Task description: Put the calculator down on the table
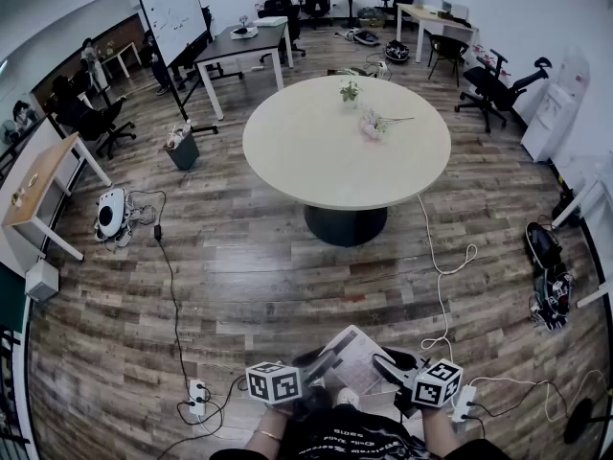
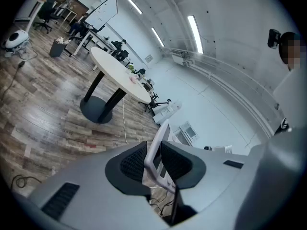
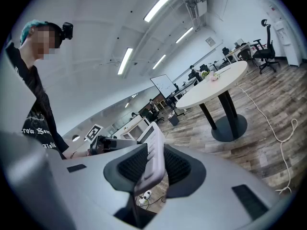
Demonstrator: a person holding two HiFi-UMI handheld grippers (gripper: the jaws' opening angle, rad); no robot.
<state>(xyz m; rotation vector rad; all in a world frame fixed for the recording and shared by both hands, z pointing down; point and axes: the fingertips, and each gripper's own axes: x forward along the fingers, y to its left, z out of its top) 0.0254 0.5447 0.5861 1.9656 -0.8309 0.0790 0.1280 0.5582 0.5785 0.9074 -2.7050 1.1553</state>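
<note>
- Left claw (image 2: 154,158): its jaws are closed on one edge of the calculator (image 2: 159,145), which is seen edge-on and is pressed between the dark ribbed pads (image 2: 133,163).
- Right claw (image 3: 154,164): its jaws are clamped on the opposite edge of the same calculator, and rows of pale keys can be made out on one face.
- From the right gripper view, the left claw is seen across the calculator, with its marker cube (image 3: 94,132) beside the person's dark shirt.
- In the head view, both claws are found at the bottom edge, close to the person's body, each behind its own marker cube (image 1: 438,383).
- The calculator is held in the air between the two claws, tilted, with its key face turned upward.
- It is carried above the wooden floor (image 1: 249,266) and is rested on nothing.
- A power strip (image 1: 196,397) is seen on the floor just beside the left claw, and a white cable (image 1: 439,257) is trailed across the boards towards the right claw.
- The round worktop (image 1: 316,161) is set well apart from the calculator, ahead of the person, on a dark pedestal (image 1: 345,225).
- A small potted plant (image 1: 350,91) and a pink bundle of flowers (image 1: 372,125) are placed on that worktop.
- Beyond it, a whiteboard (image 1: 172,12), further desks and office chairs (image 1: 488,89) are visible.
</note>
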